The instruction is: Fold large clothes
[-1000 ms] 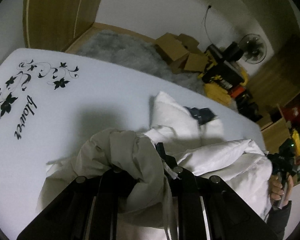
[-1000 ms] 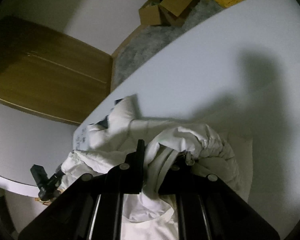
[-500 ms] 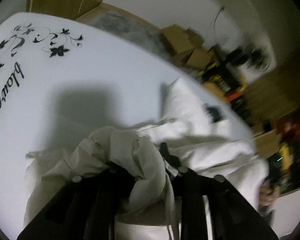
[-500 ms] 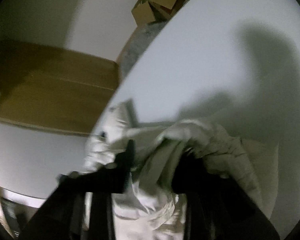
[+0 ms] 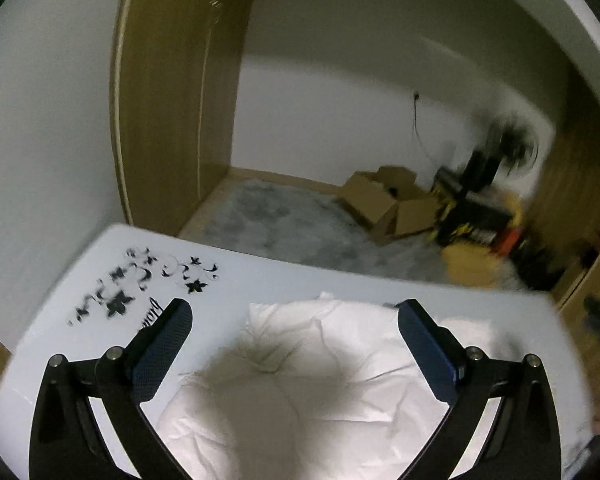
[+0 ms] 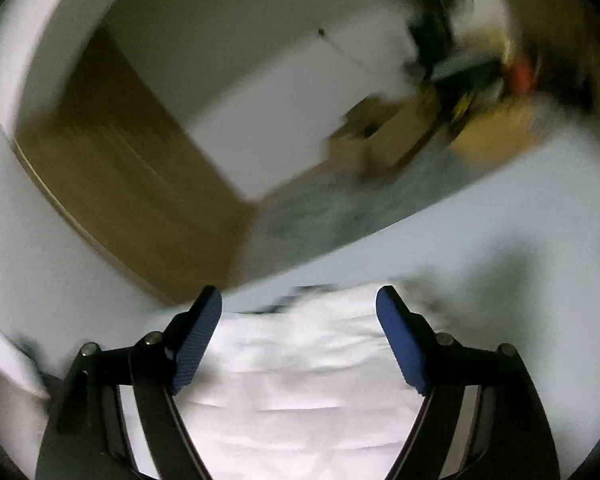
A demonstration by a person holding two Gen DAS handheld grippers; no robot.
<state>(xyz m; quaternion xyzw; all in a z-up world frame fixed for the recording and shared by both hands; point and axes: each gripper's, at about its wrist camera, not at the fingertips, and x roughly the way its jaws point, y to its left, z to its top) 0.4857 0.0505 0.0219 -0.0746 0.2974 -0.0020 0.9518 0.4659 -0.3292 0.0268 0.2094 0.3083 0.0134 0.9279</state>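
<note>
Left gripper [image 5: 296, 312]: jaws just opened wide, nothing between. Right gripper [image 6: 300, 300]: likewise just opened, empty. White garment [image 5: 332, 364] lying released on the white table [image 5: 260, 280], below both grippers, folded bulk rumpled. Risk noted: puffy layers likely to spring apart unpressed; far edge near the table rim, liable to slide off. Both views blurred.

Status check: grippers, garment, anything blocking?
Left gripper and right gripper open, jaws just opened, nothing between. White garment flat on table. No obstructions.
</note>
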